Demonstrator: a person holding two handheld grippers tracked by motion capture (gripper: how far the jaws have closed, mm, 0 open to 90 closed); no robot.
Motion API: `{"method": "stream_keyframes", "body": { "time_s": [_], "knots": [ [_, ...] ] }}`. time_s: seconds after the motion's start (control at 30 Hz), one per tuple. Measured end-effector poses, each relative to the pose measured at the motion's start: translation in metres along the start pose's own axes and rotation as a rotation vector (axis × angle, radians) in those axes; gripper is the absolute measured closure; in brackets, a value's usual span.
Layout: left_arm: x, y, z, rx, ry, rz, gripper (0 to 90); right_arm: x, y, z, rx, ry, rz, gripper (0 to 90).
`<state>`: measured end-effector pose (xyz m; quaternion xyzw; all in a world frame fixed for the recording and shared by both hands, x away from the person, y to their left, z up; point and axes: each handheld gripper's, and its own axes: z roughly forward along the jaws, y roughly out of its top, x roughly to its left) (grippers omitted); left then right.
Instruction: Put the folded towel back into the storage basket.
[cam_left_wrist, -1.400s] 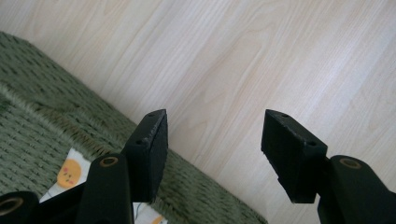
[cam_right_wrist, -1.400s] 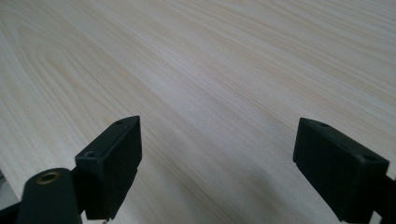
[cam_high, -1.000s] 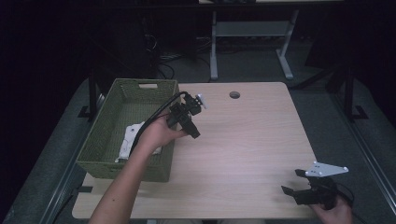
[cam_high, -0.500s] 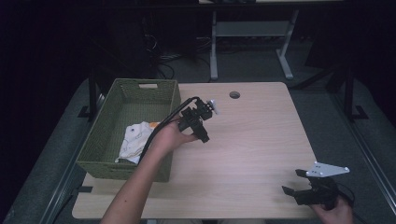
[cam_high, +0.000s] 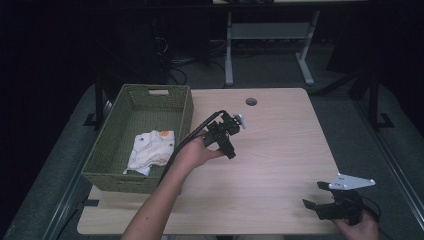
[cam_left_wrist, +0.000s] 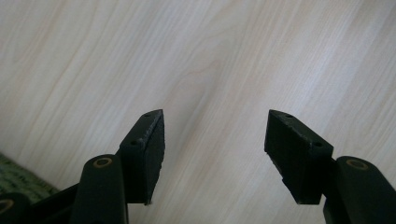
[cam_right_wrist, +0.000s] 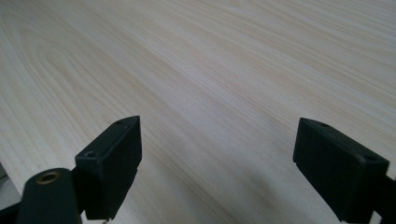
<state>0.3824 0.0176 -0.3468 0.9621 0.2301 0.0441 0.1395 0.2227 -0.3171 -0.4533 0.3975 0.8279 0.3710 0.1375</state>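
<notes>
On my left gripper (cam_left_wrist: 215, 140) the jaws stand apart with nothing between them, just bare wood grain of the counter (cam_left_wrist: 224, 60) beneath; they have just been opening a little further. From above, that gripper (cam_high: 226, 140) hangs over the middle of the counter, just to the right of the green basket (cam_high: 112, 175), with its cable trailing back along my forearm. My right gripper (cam_right_wrist: 217, 163) has its jaws spread wide too, empty, looking across plain wood. In the high view it (cam_high: 320, 205) sits low at the near right corner of the counter, grey plate on top, well apart from the left one. The white patterned cloth (cam_high: 150, 150) lies crumpled inside the basket, toward its near end, touching neither gripper. I think it rests on the basket floor, though the weave and shadow make that hard to confirm. The basket stands on the left side of the counter.
</notes>
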Motion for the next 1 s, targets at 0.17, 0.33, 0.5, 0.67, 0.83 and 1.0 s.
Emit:
{"method": "stream_keyframes", "body": {
  "time_s": [0.17, 0.33, 0.5, 0.67, 0.83, 1.0],
  "knots": [
    [-0.007, 0.004, 0.008, -0.012, -0.003, 0.010, 38.3, 0.000, 0.000, 0.000, 0.001, 0.002, -0.003, 15.3],
    [-0.013, 0.009, 0.016, -0.015, -0.019, 0.013, 38.0, 0.000, 0.000, 0.000, -0.002, -0.001, 0.001, 15.2],
    [-0.019, 0.012, 0.025, -0.011, -0.035, 0.015, 37.3, 0.000, 0.000, -0.001, -0.003, -0.001, -0.003, 15.2],
    [-0.025, 0.015, 0.034, -0.019, -0.042, 0.015, 37.5, 0.000, -0.001, -0.001, 0.000, -0.001, -0.002, 15.2],
    [-0.030, 0.016, 0.044, -0.007, -0.057, 0.027, 36.6, 0.001, -0.001, 0.000, 0.000, -0.001, 0.001, 15.2],
    [-0.036, 0.016, 0.051, 0.000, -0.067, 0.032, 35.9, 0.001, -0.001, 0.000, -0.002, 0.000, -0.002, 15.1]
  ]
}}
